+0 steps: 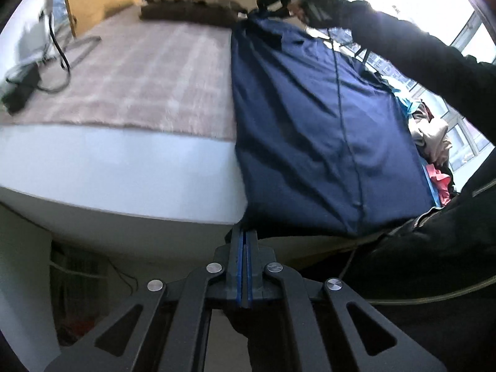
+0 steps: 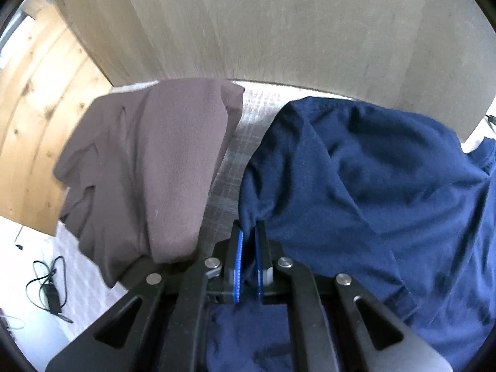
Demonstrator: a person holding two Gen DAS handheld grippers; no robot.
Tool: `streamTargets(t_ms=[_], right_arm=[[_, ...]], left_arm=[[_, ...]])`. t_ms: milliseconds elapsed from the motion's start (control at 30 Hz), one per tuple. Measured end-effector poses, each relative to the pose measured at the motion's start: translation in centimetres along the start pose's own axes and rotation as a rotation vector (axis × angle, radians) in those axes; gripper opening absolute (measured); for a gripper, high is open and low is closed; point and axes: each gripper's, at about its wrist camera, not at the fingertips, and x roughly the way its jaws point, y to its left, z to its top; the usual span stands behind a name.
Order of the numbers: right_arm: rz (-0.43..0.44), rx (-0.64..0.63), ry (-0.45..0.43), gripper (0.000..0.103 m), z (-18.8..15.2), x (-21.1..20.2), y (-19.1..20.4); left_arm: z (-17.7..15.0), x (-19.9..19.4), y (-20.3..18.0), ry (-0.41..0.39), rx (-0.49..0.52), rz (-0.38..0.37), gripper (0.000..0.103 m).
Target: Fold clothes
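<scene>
Here the navy shirt lies stretched lengthwise over the right side of the bed, its long axis running from near edge to far. The left gripper pinches its near hem corner; the right gripper, at the far end, pinches the cloth there. A folded grey garment sits just left of the shirt's far end.

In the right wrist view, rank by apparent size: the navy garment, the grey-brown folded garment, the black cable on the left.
1. Navy garment, though it lies nearest the camera, clamped in the right gripper.
2. Grey-brown folded garment.
3. Black cable, clearly smallest.
</scene>
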Motion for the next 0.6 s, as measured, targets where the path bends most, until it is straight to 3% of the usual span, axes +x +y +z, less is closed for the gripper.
streamTargets(t_ms=[267,467,600], right_arm=[[0.059,-0.011,-0.095,0.006,-1.0,-7.1,-3.9],[0.044,0.013,-0.123,0.006,-3.3,-9.5,-9.3],[0.017,0.027,-0.107,0.006,-4.4,-8.8,-12.6]], left_arm=[[0.2,-3.4,-5.9,-0.065,0.082,-0.009,0.000],[0.0,-1.3,-11.8,-0.022,0.176,-0.071,0.000],[-0.5,0.9,-14.2,0.029,0.215,-0.092,0.000]])
